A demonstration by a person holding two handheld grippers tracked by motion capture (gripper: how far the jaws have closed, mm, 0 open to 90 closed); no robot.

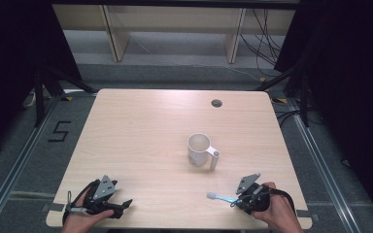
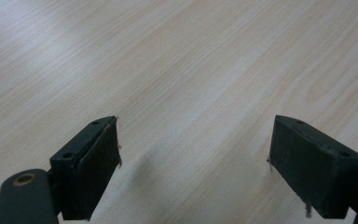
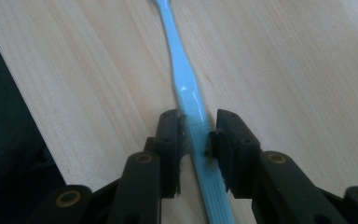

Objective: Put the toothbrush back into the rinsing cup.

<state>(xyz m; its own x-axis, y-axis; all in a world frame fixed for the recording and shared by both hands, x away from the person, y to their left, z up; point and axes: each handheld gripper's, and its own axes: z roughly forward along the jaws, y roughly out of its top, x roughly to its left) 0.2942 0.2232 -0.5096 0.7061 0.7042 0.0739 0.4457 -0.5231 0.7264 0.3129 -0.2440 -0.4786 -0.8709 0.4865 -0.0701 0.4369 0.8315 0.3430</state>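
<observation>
A light blue toothbrush (image 1: 219,197) lies low over the table's near right part, its white head pointing left. My right gripper (image 1: 236,200) is shut on its handle. In the right gripper view the two jaws press the ribbed handle (image 3: 186,88) from both sides, and the right gripper (image 3: 198,123) sits just above the wood. A white mug (image 1: 198,148) stands upright near the table's middle, handle towards the right. My left gripper (image 1: 126,204) rests at the near left edge. In the left gripper view the left gripper (image 2: 196,140) is open over bare wood.
The pale wooden table (image 1: 141,131) has a round cable hole (image 1: 216,103) at the back right. Beyond it stand wooden shelf legs (image 1: 116,34) and loose cables (image 1: 264,43). A "5" mark (image 1: 59,131) is taped on the grey floor at left.
</observation>
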